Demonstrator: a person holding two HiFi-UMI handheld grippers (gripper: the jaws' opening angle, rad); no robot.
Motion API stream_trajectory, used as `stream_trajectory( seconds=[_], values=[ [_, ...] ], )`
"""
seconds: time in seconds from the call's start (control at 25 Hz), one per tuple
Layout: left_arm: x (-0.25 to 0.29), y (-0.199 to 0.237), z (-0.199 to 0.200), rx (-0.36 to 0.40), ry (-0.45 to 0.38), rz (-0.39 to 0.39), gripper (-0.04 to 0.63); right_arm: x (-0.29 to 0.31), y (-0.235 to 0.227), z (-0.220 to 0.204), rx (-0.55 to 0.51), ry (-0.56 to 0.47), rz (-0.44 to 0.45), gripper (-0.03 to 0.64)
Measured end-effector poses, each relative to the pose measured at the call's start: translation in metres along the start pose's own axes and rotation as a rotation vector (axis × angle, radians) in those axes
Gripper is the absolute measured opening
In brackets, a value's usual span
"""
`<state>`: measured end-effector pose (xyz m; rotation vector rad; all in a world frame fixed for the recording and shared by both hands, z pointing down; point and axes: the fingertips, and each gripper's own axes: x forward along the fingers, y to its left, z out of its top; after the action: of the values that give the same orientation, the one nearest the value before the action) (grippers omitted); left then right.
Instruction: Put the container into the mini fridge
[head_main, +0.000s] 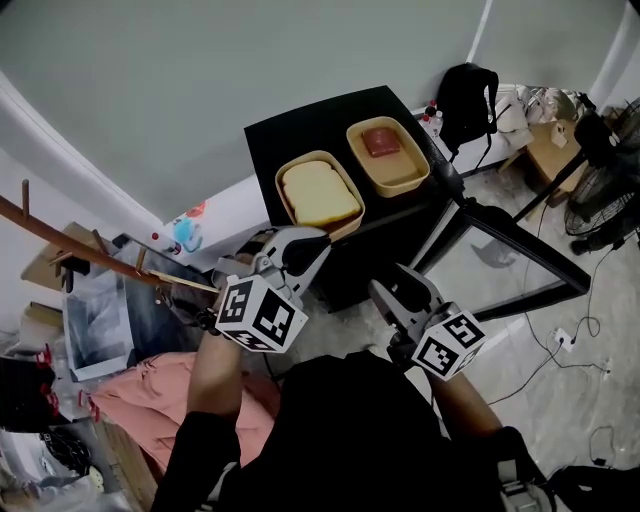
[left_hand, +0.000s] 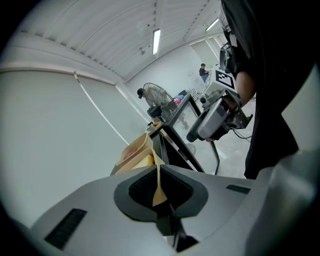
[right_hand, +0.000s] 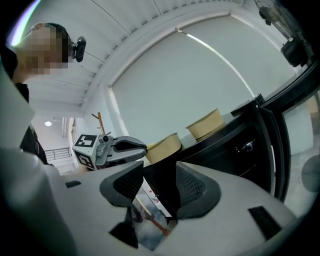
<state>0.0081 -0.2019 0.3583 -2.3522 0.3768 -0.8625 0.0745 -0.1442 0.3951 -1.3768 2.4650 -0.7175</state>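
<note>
We are clamping the left gripper (head_main: 318, 240) on the thin near rim of the container (head_main: 320, 193), which is still sitting on top of the mini fridge (head_main: 300, 135), directly ahead of those jaws. We are keeping the right gripper (head_main: 395, 283) spread apart and empty, and the door (head_main: 510, 245) is hanging open ahead of it and to its right. So the grip seems made and the fridge opened. Lifting the container, lowering it inside and letting go are all still waiting. The container is looking like matte tan plastic, a rounded rectangle with a flared lip, carrying a pale yellow slab (head_main: 322, 190). Beyond the left gripper's catch, a second container (head_main: 388, 157) is holding a reddish block (head_main: 380, 141). The fridge is showing boxy and black, its door dark-framed and glazed.
</note>
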Motion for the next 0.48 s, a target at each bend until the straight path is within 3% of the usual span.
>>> stream_trajectory(
  seconds=[0.08, 0.16, 0.32, 0.48],
  values=[
    [-0.007, -0.007, 0.002, 0.001, -0.013, 0.002, 0.034, 0.004, 0.007, -0.005, 0.001, 0.021, 0.024, 0.215],
    [-0.014, -0.013, 0.004, -0.001, -0.028, 0.000, 0.034, 0.009, 0.013, -0.007, 0.076, 0.032, 0.067, 0.215],
    [-0.026, -0.022, 0.006, -0.012, -0.058, -0.003, 0.034, 0.021, 0.022, 0.002, 0.421, 0.030, 0.192, 0.261],
    [-0.036, -0.031, 0.010, -0.026, -0.073, -0.013, 0.034, 0.032, 0.023, 0.011, 0.630, 0.019, 0.247, 0.294]
  ],
)
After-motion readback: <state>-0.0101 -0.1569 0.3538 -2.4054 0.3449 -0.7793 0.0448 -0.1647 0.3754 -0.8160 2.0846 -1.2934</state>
